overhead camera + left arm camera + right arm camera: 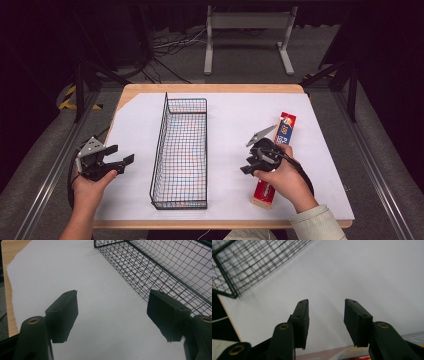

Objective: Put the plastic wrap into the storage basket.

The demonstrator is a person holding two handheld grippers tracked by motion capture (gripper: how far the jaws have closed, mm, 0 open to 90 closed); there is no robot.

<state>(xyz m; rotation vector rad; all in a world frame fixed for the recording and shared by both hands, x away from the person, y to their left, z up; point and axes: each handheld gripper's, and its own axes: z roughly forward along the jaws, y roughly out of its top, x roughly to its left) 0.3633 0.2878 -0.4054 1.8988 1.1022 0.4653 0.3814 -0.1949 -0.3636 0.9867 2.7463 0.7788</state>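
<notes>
White-papered worktop [225, 130] is carrying a long box [276, 150] at lower right under the empty, half-open right gripper [246, 165], needing centred jaws before closing; left gripper [121, 157] is idling wide open beside the wire basket [165, 150].

Black wire basket [181, 150] — glossy cardboard box [276, 155]

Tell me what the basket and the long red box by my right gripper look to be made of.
Basket: thin metal wire with a black coating, judging by its open grid and stiff straight rim. Red box: probably printed cardboard with a slight gloss, given its sharp flat faces and colourful print; its contents cannot be told.
</notes>
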